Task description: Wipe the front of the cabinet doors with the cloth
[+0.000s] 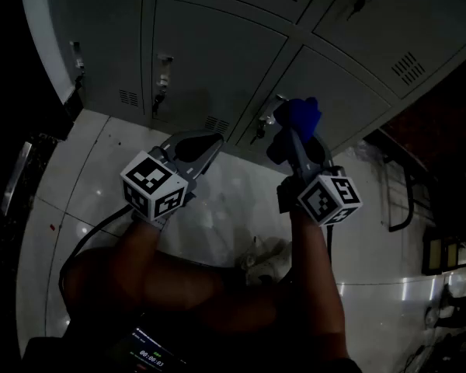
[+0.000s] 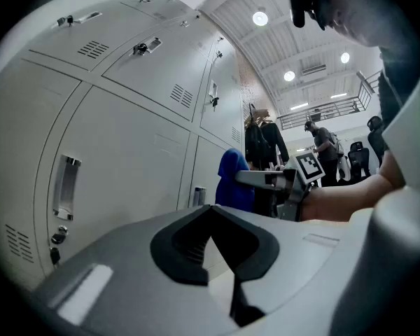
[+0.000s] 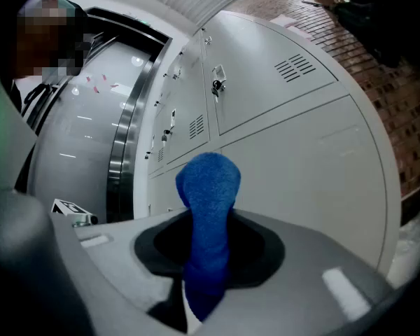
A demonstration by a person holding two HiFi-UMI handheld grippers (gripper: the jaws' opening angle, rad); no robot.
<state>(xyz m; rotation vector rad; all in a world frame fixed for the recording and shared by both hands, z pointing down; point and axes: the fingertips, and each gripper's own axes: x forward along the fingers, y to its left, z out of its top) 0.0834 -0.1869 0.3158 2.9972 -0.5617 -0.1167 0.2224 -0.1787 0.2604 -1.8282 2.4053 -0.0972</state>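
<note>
Left: the left gripper point(image 2: 211, 210) has its jaws drawn together with nothing between them; in the head view it points at the foot of the cabinet doors point(image 1: 210, 61).
Right: the right gripper point(image 3: 207, 261) is clamped on the cloth point(image 3: 208, 187).
Cloth: blue, bunched into a roll that stands up out of the jaws, its free end rounded over.
Cloth position: close in front of a lower door, beside a latch point(image 1: 262, 119); whether it touches the metal cannot be told.
Doors: grey metal, each with a small vent and a latch, stacked in 2 visible rows.
Spacing: the 2 grippers are side by side, apart, the right one nearer the doors.
Floor point(image 1: 233, 200): pale glossy tiles below the cabinet.
Background: in the left gripper view, several people point(image 2: 322, 142) stand far down the hall under round ceiling lights point(image 2: 260, 18).
</note>
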